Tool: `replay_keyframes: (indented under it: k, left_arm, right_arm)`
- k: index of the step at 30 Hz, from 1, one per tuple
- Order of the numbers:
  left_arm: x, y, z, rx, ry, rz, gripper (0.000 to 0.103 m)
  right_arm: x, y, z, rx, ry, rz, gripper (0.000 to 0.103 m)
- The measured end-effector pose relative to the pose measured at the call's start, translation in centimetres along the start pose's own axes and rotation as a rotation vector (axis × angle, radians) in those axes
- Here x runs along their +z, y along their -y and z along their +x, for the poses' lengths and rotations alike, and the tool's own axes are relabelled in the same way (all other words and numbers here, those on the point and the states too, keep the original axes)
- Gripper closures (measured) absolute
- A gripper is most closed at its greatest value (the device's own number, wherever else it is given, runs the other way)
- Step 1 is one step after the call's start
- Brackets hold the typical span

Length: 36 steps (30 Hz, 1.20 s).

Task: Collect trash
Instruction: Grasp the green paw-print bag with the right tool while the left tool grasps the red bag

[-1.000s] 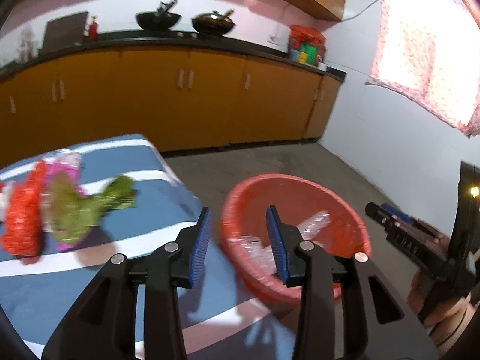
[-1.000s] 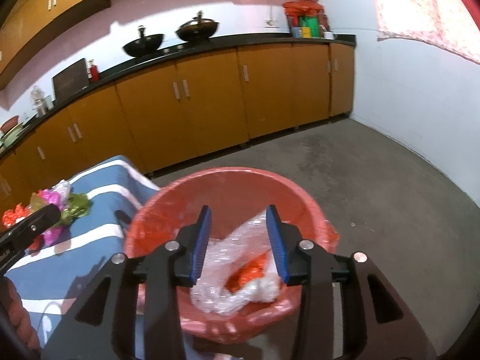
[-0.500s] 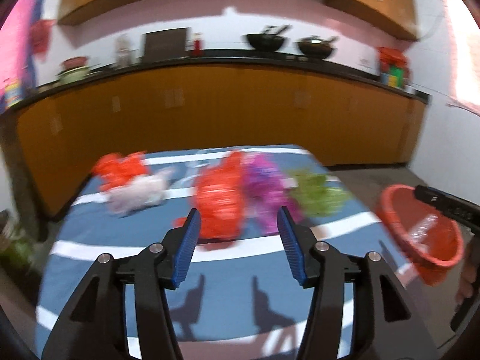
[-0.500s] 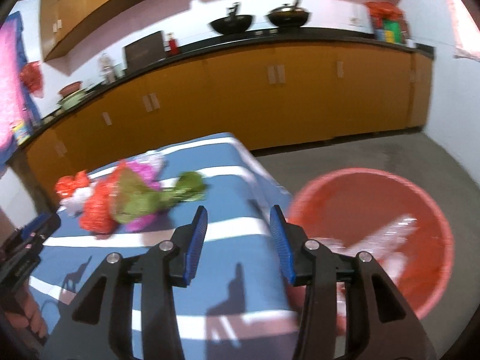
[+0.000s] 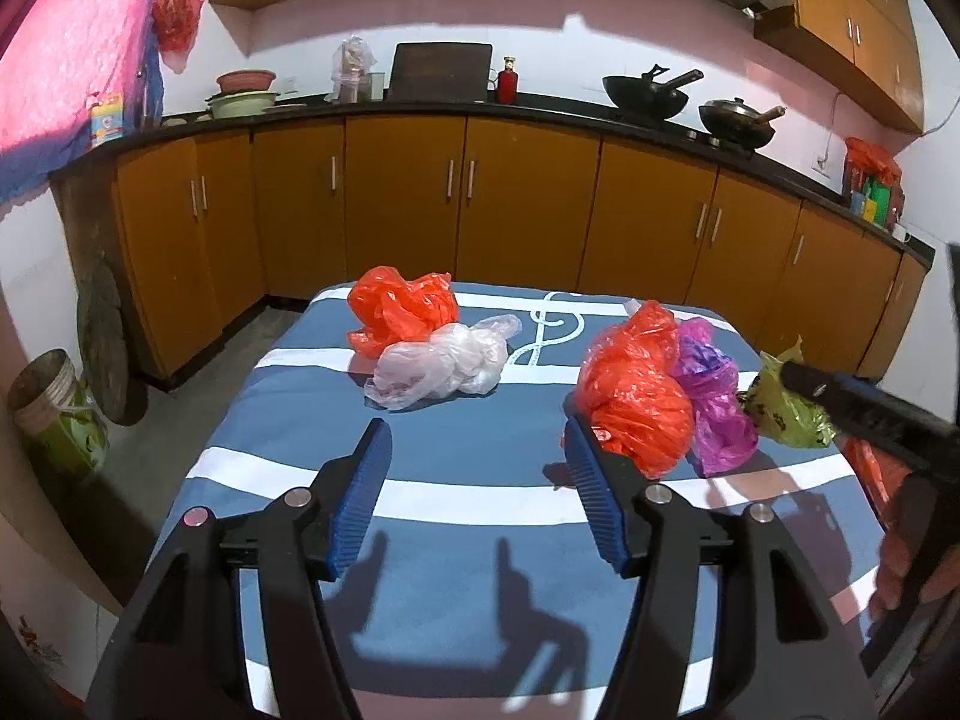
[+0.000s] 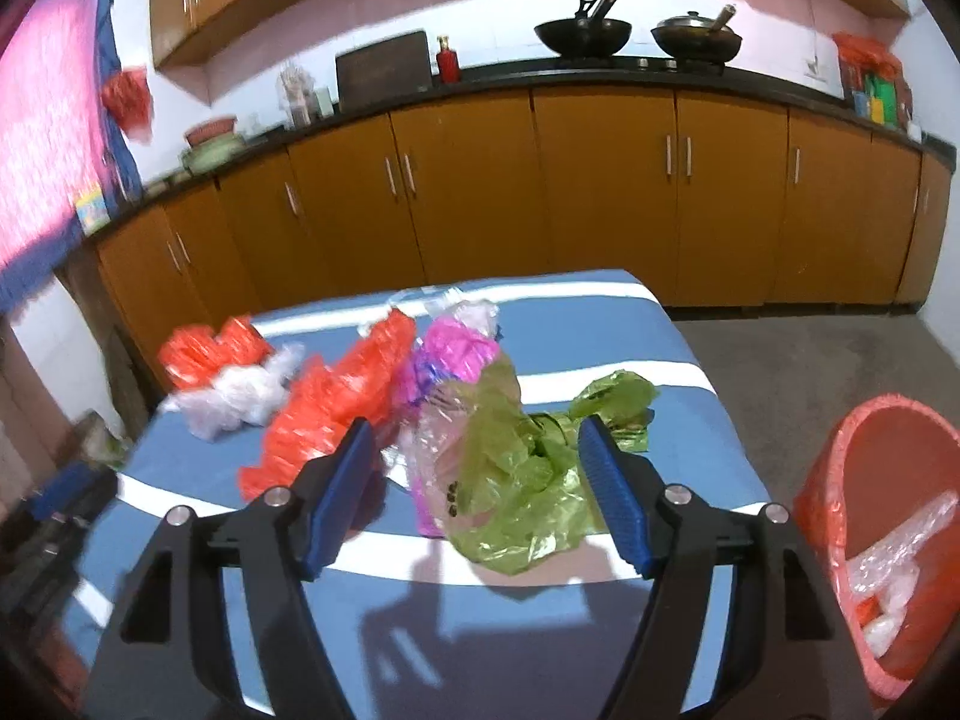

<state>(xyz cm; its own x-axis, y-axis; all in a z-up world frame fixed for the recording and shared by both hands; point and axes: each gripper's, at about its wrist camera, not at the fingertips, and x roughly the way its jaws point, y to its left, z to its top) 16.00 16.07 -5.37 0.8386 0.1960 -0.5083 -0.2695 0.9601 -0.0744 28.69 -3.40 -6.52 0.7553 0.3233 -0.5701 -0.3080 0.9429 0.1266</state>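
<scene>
Crumpled plastic bags lie on a blue, white-striped table [image 5: 456, 498]: an orange bag [image 5: 402, 306] and a clear bag [image 5: 444, 366] at the far left, a second orange bag [image 5: 636, 402], a purple bag [image 5: 714, 396] and a green bag [image 5: 786, 408] at the right. My left gripper [image 5: 474, 468] is open and empty above the table, short of the bags. My right gripper [image 6: 480, 462] is open, with the green bag [image 6: 516, 480] lying between its fingers. A red basin [image 6: 894, 528] with clear plastic inside stands at the table's right.
Orange kitchen cabinets [image 5: 468, 198] with a black counter run along the back wall. A bucket [image 5: 54, 414] stands on the floor at the left. The right gripper's body [image 5: 870, 408] shows at the right edge of the left wrist view.
Both grippers have swung left, away from the red basin and toward the bags on the table. The right gripper now frames the green bag.
</scene>
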Motion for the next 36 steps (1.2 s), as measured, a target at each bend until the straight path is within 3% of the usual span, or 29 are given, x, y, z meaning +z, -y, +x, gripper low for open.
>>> replay_keyframes:
  k: [2,4,5,6,8,22,36]
  left_arm:
    - [0.0,0.2,0.3,-0.011,0.0,0.004,0.042]
    - [0.1,0.4,0.7,-0.025,-0.002,0.011,0.042]
    - [0.2,0.7,0.9,-0.033,-0.003,0.014,0.042]
    - [0.2,1.1,1.2,-0.045,-0.007,0.019,0.042]
    - [0.4,1.6,1.6,-0.065,-0.015,0.03,0.042]
    - [1.1,6.9,5.2,-0.127,-0.044,0.127,0.028]
    - [0.7,7.6,8.4,-0.096,-0.147,0.119,0.029]
  right_arm:
    - [-0.2,0.4,0.8,-0.032,-0.015,0.0,0.035]
    - [-0.5,1.1,1.0,-0.049,-0.022,0.019,0.043]
    - [-0.7,1.6,1.1,-0.056,-0.027,0.031,0.054]
    - [-0.8,1.8,1.3,-0.058,-0.034,0.036,0.078]
    - [-1.2,2.4,1.6,-0.038,-0.069,0.044,0.097]
    - [-2.6,4.3,0.7,-0.021,-0.045,0.085,0.1]
    - [-2.7,5.4,0.3,-0.009,-0.051,0.103,0.099]
